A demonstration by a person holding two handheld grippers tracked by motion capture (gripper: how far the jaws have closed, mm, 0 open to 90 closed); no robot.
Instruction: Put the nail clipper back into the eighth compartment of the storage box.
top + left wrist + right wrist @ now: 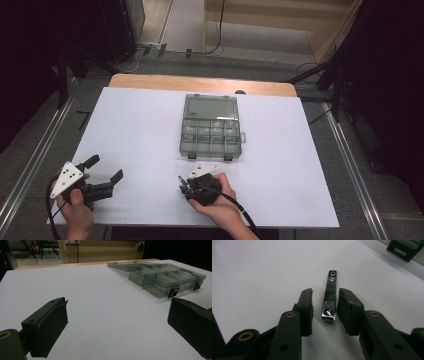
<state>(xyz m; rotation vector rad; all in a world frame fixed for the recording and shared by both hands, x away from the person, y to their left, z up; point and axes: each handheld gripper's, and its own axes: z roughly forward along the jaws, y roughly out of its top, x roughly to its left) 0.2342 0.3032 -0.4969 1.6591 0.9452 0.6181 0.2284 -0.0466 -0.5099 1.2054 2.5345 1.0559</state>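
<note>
A small chrome nail clipper [329,298] lies flat on the white table top [140,130]. My right gripper [325,293] straddles it, one black pad on each side with a thin gap to both, so its jaws are open around the clipper. In the high view the right gripper [183,183] sits near the front edge, just before a smoky clear organizer box [211,135]. My left gripper [106,167] rests at the front left, jaws wide open and nothing between them [117,305].
The organizer box [162,277] has several compartments and its lid [210,106] lies folded back flat behind it. One of its dark clasps [403,246] shows at the top right of the right gripper view. Bare white sheet spreads left of the box.
</note>
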